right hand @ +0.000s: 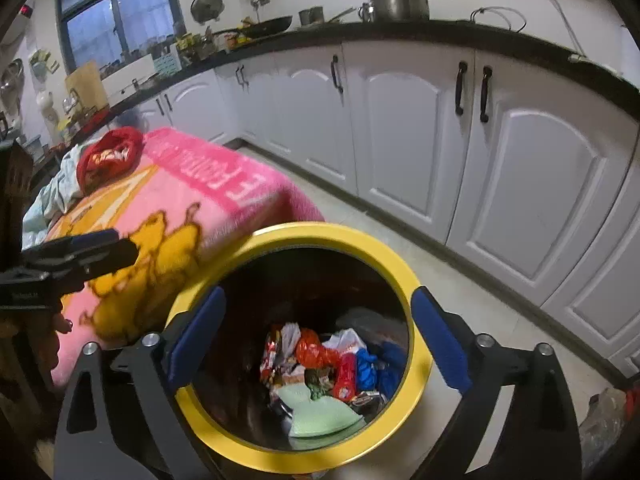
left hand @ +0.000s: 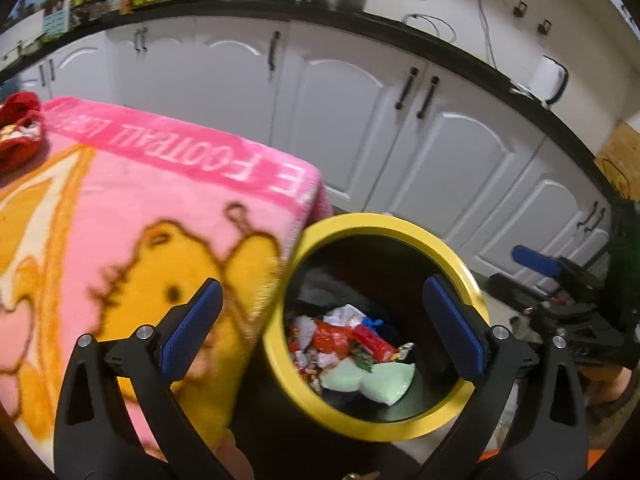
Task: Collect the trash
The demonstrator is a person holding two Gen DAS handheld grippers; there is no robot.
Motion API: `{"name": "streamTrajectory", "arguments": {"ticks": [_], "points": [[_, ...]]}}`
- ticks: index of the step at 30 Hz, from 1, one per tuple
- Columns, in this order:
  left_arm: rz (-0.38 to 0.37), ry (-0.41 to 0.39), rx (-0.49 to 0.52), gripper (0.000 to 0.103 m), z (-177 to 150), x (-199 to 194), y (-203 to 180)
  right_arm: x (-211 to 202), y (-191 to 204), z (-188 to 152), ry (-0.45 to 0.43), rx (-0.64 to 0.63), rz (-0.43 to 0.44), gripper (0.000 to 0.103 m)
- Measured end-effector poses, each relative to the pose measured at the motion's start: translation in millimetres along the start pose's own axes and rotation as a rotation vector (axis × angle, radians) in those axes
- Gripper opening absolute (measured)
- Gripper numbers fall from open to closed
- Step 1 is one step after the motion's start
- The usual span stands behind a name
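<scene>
A black bin with a yellow rim (left hand: 362,222) (right hand: 420,280) stands on the floor beside a table. Inside lies trash (left hand: 352,344) (right hand: 320,364): red and white wrappers, a blue scrap and pale green pieces (left hand: 376,382) (right hand: 316,410). My left gripper (left hand: 324,324) hovers above the bin's left side, jaws wide open, nothing between the blue pads (left hand: 192,324). My right gripper (right hand: 316,340) hangs over the bin mouth, open and empty. The right gripper (left hand: 560,276) also shows at the right edge of the left wrist view, and the left gripper (right hand: 80,256) at the left of the right wrist view.
A pink and yellow cartoon blanket (left hand: 120,208) (right hand: 180,208) covers the table left of the bin, with a red cloth (left hand: 18,128) (right hand: 108,152) at its far end. White cabinets (left hand: 360,112) (right hand: 480,152) under a black counter run behind. A plastic bag (right hand: 604,412) lies at floor right.
</scene>
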State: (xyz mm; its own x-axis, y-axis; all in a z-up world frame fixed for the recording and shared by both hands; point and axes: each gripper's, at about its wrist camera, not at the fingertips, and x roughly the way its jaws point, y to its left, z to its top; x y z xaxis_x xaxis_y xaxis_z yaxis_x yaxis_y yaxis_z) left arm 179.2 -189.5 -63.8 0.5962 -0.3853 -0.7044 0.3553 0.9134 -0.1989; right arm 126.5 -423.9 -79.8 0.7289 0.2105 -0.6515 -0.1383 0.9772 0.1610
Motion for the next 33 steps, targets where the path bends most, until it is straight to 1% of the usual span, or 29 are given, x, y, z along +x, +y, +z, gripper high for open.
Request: {"name": "streamTrajectory", "arguments": {"ticks": [3, 8, 12, 15, 17, 22, 24, 27, 30, 33], "points": [[0.034, -0.026, -0.022, 0.092, 2, -17, 13, -10, 14, 11, -0.022, -0.006, -0.011, 0.097], [0.074, -0.072, -0.052, 0.092, 3, -48, 31, -23, 53, 28, -0.028, -0.022, -0.016, 0.097], [0.111, -0.111, -0.079, 0.092, 1, -77, 49, -31, 84, 29, -0.031, -0.013, -0.022, 0.097], [0.145, -0.140, -0.094, 0.092, -3, -96, 62, -34, 105, 23, -0.042, -0.004, -0.028, 0.097], [0.173, -0.166, -0.087, 0.092, -8, -110, 69, -38, 120, 17, -0.064, -0.020, -0.045, 0.097], [0.221, -0.230, -0.046, 0.092, -25, -136, 75, -53, 148, -6, -0.143, -0.060, -0.106, 0.097], [0.237, -0.264, -0.030, 0.092, -34, -145, 74, -63, 162, -18, -0.201, -0.092, -0.131, 0.097], [0.241, -0.297, -0.030, 0.092, -50, -154, 74, -73, 172, -30, -0.261, -0.111, -0.140, 0.097], [0.249, -0.324, -0.024, 0.092, -61, -159, 73, -82, 174, -40, -0.311, -0.081, -0.123, 0.097], [0.265, -0.359, -0.030, 0.092, -74, -163, 72, -90, 173, -53, -0.357, -0.056, -0.134, 0.097]]}}
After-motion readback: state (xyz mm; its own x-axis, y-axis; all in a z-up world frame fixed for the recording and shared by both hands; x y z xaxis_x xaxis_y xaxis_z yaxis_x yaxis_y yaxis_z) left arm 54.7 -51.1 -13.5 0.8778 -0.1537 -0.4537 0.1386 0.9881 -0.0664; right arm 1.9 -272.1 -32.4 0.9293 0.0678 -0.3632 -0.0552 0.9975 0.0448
